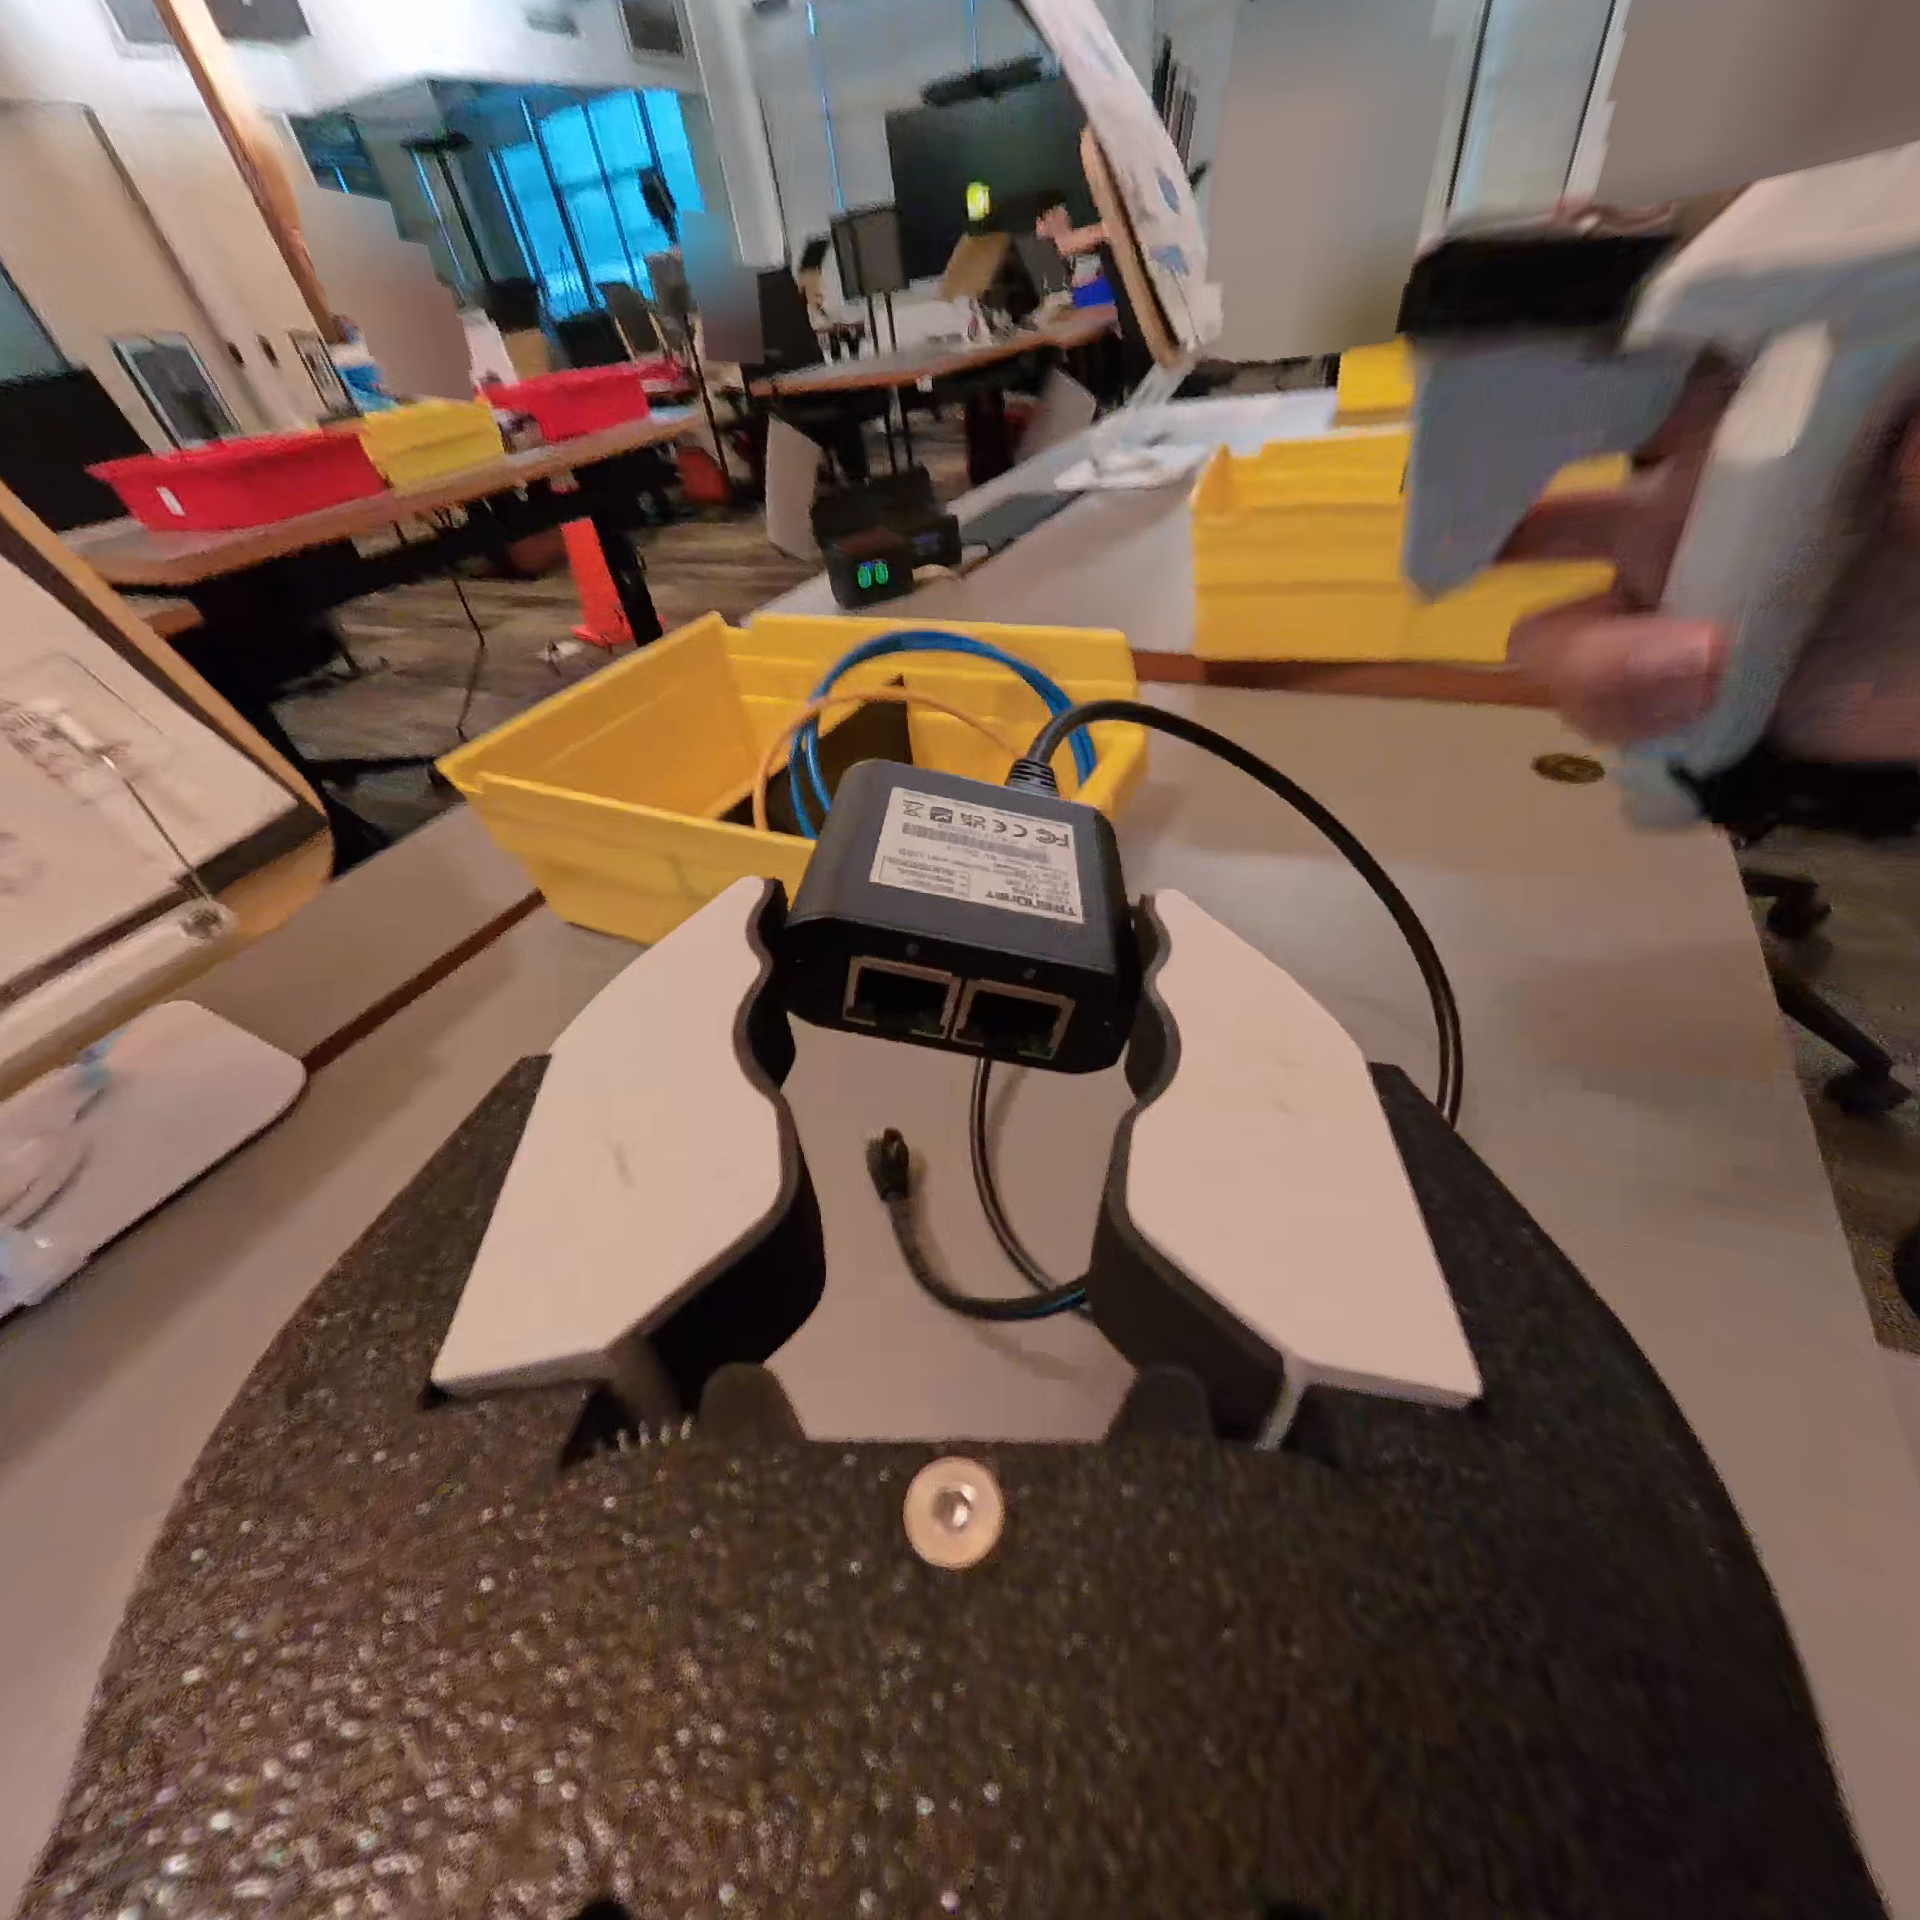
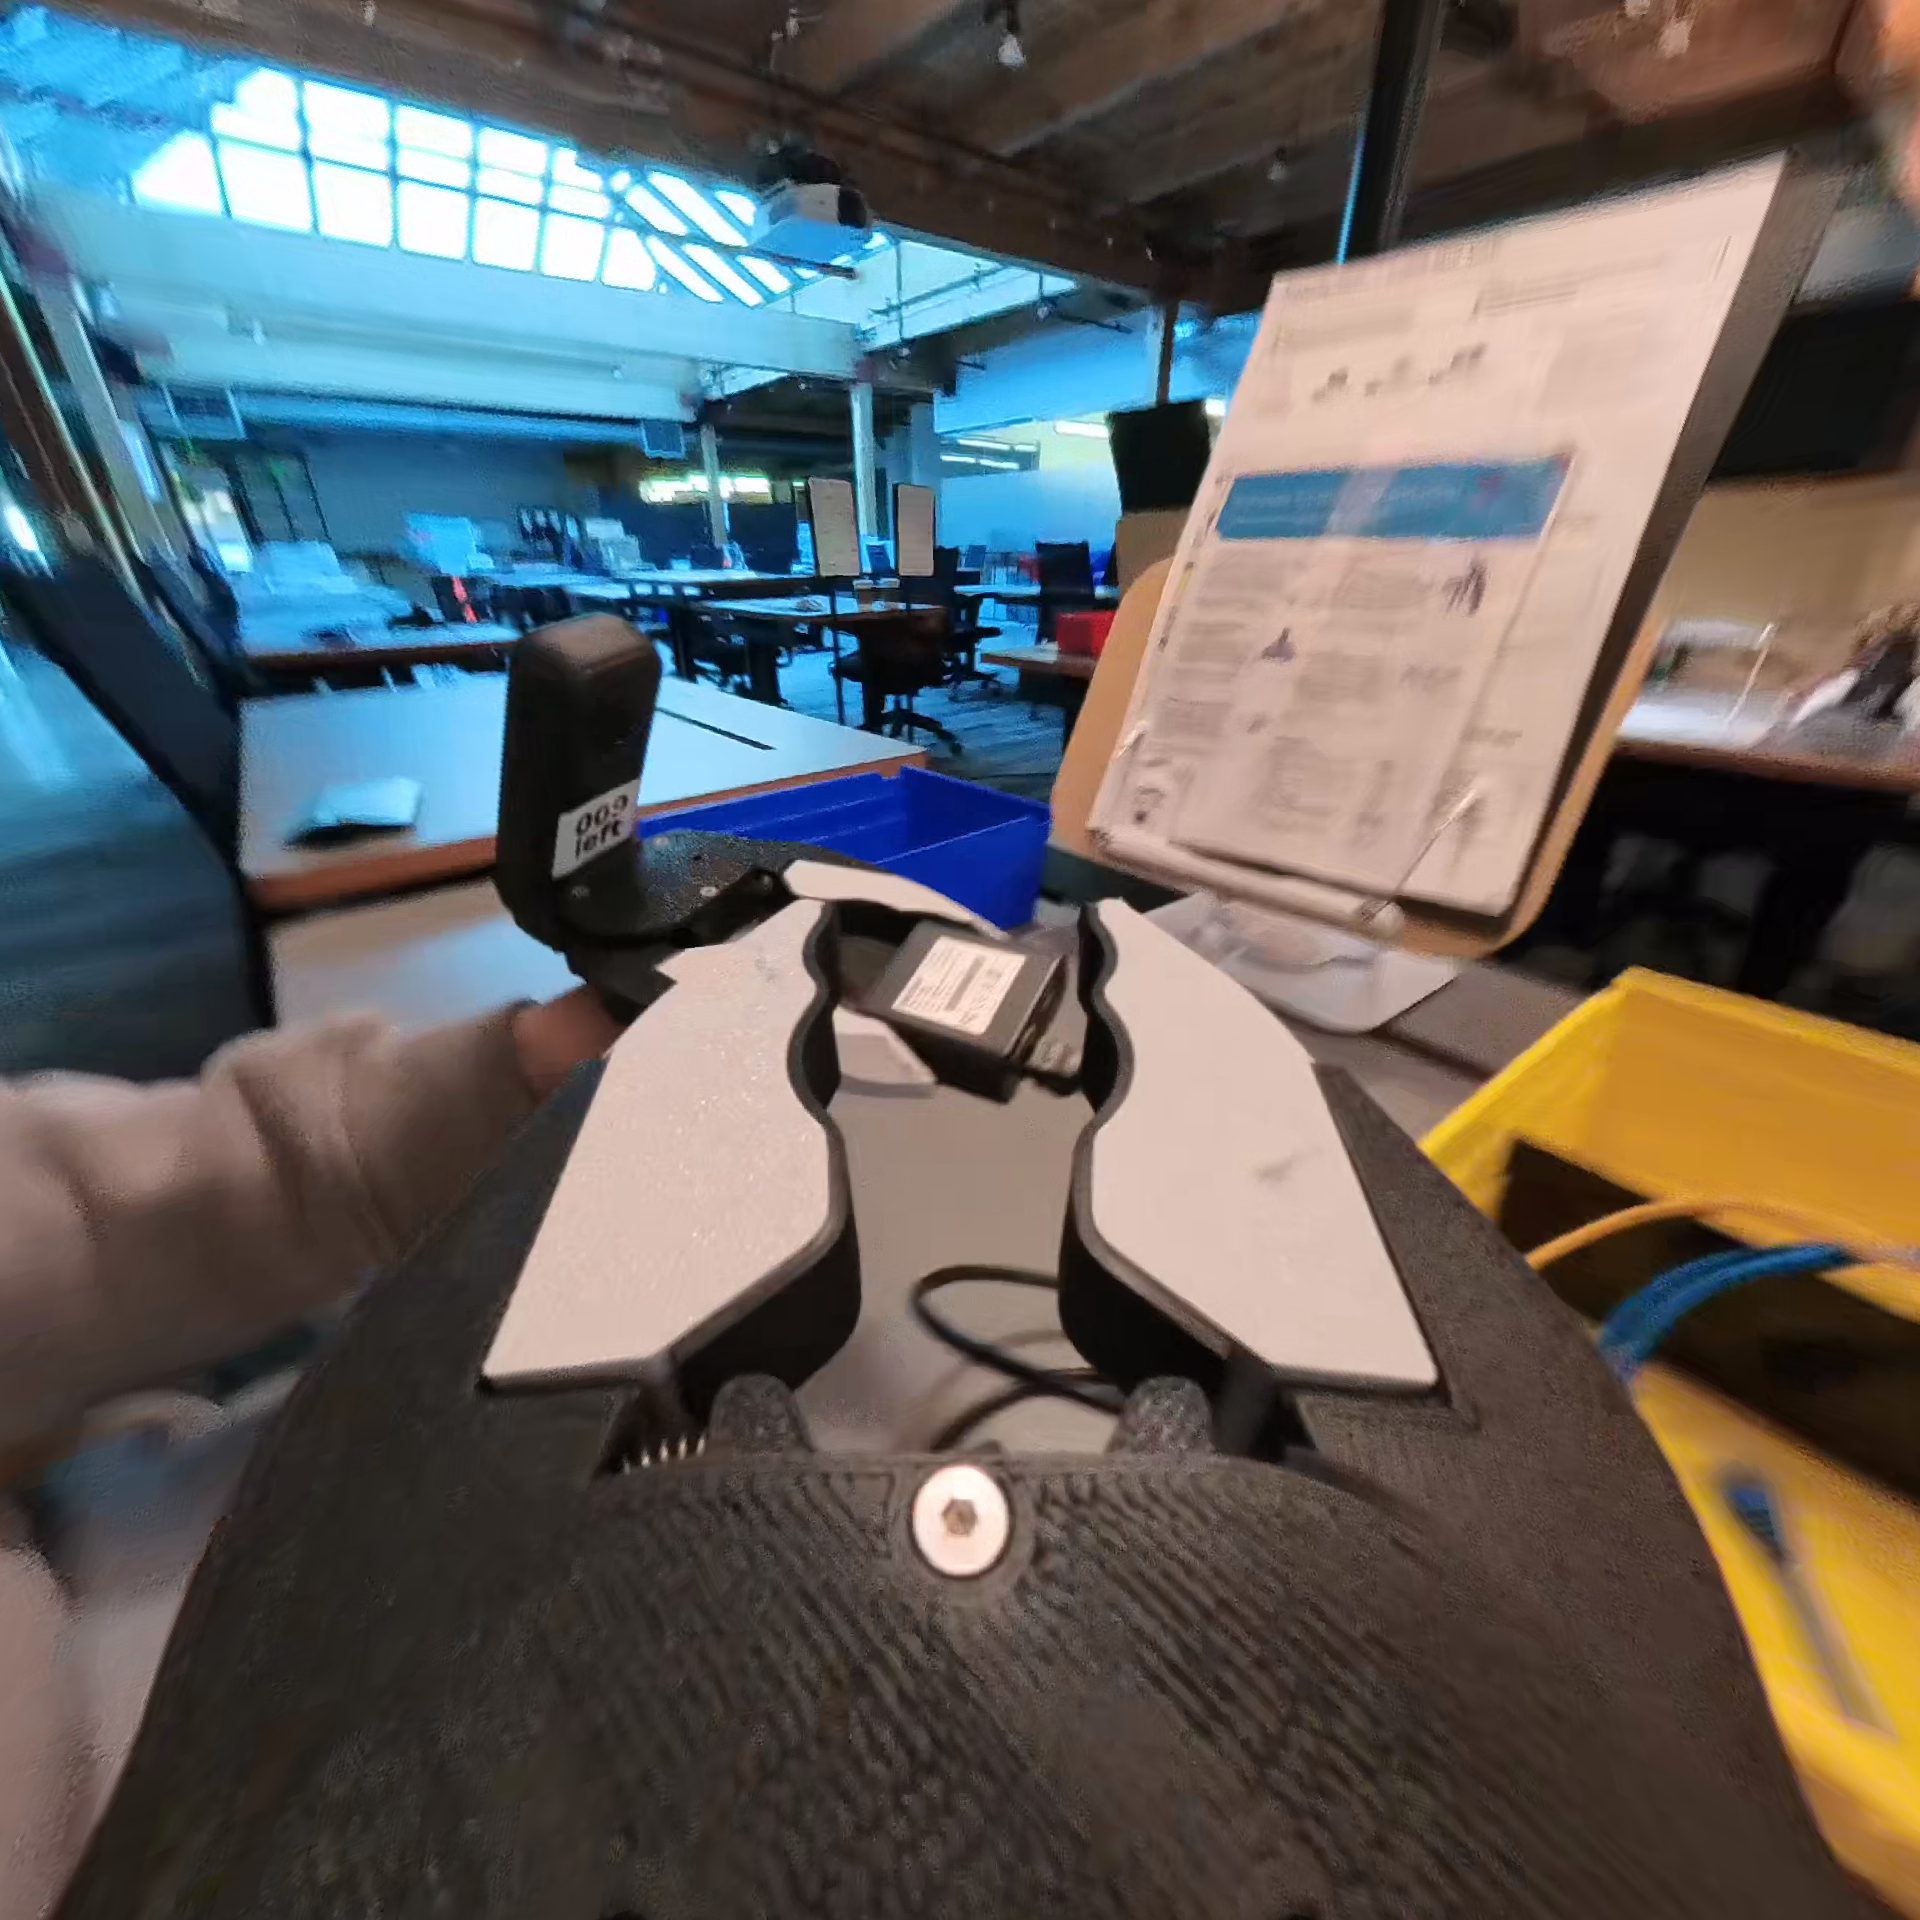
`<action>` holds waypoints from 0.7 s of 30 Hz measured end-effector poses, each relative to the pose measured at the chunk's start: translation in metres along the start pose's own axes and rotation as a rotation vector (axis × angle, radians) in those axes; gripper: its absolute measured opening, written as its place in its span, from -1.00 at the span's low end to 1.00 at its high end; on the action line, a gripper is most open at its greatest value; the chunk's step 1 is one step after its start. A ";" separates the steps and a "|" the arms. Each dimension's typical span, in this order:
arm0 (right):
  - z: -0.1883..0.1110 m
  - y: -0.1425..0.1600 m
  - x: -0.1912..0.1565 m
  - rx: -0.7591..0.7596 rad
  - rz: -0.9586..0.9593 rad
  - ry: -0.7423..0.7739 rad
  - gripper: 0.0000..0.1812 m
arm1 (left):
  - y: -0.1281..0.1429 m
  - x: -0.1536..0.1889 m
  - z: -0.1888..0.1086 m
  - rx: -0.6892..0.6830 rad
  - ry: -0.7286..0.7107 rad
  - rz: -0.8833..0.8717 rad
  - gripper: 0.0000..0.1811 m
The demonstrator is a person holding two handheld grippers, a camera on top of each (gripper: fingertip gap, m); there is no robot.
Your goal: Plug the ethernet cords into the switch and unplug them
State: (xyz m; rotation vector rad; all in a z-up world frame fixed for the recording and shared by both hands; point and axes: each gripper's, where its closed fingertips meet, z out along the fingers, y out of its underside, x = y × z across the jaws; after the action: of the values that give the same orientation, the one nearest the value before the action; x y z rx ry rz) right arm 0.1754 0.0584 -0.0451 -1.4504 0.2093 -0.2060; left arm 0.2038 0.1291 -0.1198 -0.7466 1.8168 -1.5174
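Note:
My left gripper [image 1: 956,935] is shut on the black switch [image 1: 961,873] and holds it above the table, its two empty ports facing me. The switch's black cord [image 1: 1392,904] loops to the right and back under it. A black ethernet plug [image 1: 891,1153] lies on the table below the switch. Blue [image 1: 831,707] and orange [image 1: 774,748] cables lie in a yellow bin [image 1: 623,810] behind. My right gripper [image 2: 956,925] is open and empty; the switch [image 2: 966,987] is beyond its fingertips. It shows blurred at the upper right of the left wrist view [image 1: 1507,447].
A document stand [image 2: 1403,623] leans behind the switch, with a blue bin [image 2: 935,821] beside it. The yellow bin [image 2: 1714,1081] is to the right of my right gripper. A stack of yellow bins [image 1: 1299,540] sits farther back. A sleeve [image 2: 208,1143] is at left. My hands' fingertips stand some 11 centimeters from each other.

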 end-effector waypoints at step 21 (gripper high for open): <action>0.003 0.070 0.005 0.358 1.160 -0.147 -0.72 | -0.015 0.050 -0.009 0.166 -0.033 0.064 -0.31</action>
State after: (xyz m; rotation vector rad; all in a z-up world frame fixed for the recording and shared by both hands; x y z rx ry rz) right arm 0.1822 0.0676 -0.1143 -0.8052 0.8039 0.7686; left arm 0.1658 0.0937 -0.1100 -0.6244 1.6511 -1.5824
